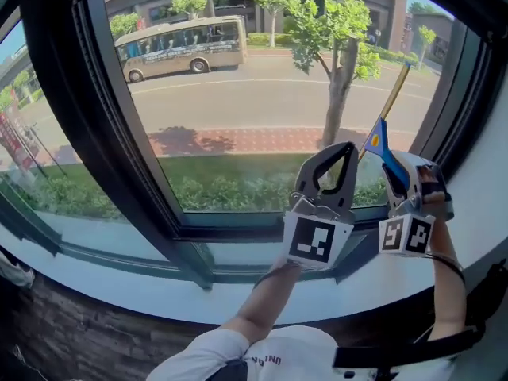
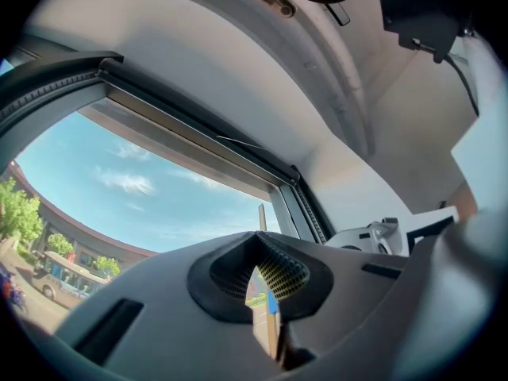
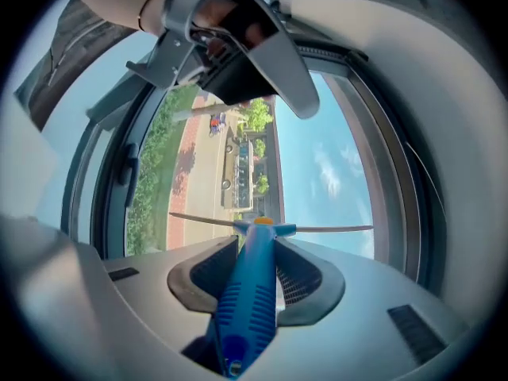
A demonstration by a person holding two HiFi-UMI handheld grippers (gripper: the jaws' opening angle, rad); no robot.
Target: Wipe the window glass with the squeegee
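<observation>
The window glass (image 1: 238, 94) fills the head view, with a street outside. A squeegee with a blue handle (image 1: 382, 144) and a thin blade (image 1: 394, 94) is raised against the glass's right part. My right gripper (image 1: 399, 175) is shut on that handle. In the right gripper view the handle (image 3: 248, 296) runs out between the jaws of the right gripper (image 3: 258, 248), and the blade (image 3: 317, 229) lies across the pane. My left gripper (image 1: 341, 148) hovers just left of the squeegee, shut and empty. In its own view the left gripper (image 2: 258, 240) points up at the glass.
A dark window frame (image 1: 119, 133) slants down the left, and another frame post (image 1: 456, 94) borders the pane at the right. Below runs a white sill (image 1: 159, 292). Both of the person's forearms (image 1: 266, 300) reach up from the bottom.
</observation>
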